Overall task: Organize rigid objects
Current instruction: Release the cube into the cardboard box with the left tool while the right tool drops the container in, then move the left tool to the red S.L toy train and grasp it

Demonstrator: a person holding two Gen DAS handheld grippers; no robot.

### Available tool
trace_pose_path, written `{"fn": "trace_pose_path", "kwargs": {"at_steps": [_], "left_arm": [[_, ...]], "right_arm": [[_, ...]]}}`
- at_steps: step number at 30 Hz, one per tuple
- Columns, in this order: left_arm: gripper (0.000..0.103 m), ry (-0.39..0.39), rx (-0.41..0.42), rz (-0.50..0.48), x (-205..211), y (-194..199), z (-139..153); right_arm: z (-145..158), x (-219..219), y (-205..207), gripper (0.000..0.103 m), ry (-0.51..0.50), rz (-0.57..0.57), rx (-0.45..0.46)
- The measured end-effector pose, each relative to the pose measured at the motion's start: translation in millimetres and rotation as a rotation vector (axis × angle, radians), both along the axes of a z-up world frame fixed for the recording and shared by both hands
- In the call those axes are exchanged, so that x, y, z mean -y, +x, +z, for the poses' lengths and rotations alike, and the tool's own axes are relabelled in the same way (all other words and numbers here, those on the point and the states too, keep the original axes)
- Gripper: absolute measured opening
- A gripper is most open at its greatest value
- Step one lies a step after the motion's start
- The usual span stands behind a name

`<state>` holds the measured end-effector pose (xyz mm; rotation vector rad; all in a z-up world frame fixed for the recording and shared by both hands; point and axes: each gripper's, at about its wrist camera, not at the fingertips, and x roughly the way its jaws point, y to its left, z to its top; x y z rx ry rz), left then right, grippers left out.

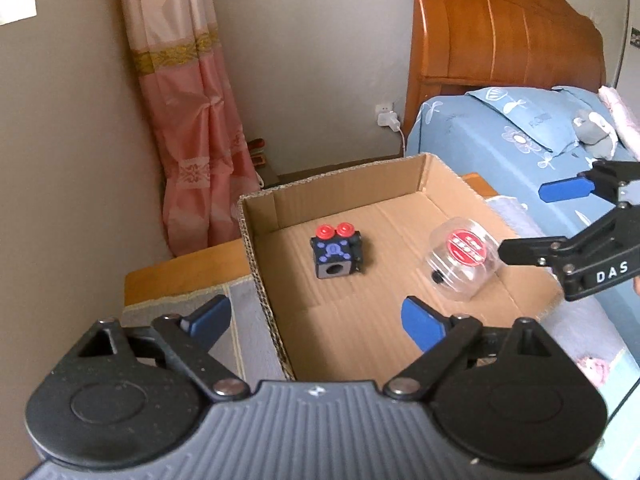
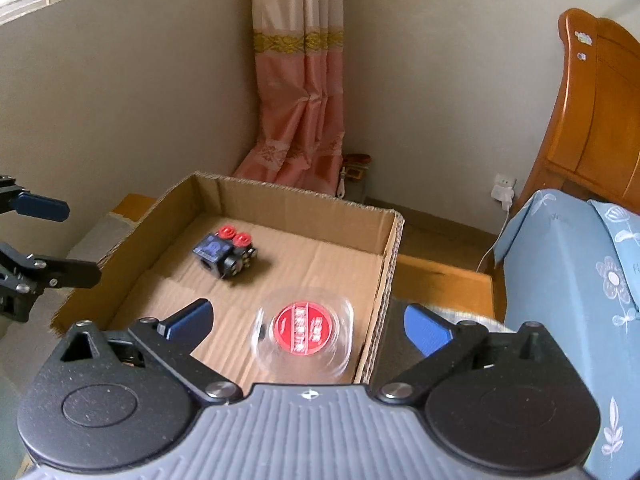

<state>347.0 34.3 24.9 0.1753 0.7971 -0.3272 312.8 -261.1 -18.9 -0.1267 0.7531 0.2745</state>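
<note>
Both grippers are released and empty — left gripper (image 1: 316,320), right gripper (image 2: 308,326). Ahead of them, the brown cardboard box (image 1: 344,184) holds two things — one black toy block with red knobs (image 1: 337,253), one clear plastic jar with red label (image 2: 306,334).

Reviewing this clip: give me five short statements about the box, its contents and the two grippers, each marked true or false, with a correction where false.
1. The black toy block with two red knobs sits inside the cardboard box. True.
2. The clear plastic container with the red label lies on the blue bedding. False: it is inside the box, near the right gripper.
3. The left gripper is clamped on the toy block. False: its jaws stand open and empty, with the block farther in.
4. The right gripper's jaws stand open, with the pads clear of the container. True.
5. The box has its lid closed. False: it is open on top.
</note>
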Motion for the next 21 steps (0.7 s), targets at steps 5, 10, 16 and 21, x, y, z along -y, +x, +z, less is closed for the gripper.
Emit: {"fn": "trace_pose_path", "kwargs": {"at_steps": [5,10,16,21], "left_arm": [[0.097,-0.016,0.021,0.001,-3,-24,7],[0.1,-0.011,0.035,0.003,-3,-49,9],[0.101,-0.024,0.02,0.015,-7,-77,1],[0.101,-0.034,0.012,0.014,-10,-103,-14]], "right_arm": [[10,2,-33,0.103,-0.002,-0.007,0.014],[10,1,-64,0.103,0.012,-0.006,0.014],[-3,-1,-105,0.103,0.034,-0.018,-0.012],[-23,-8,-136,0.103,-0.01,-0.058,-0.02]]}}
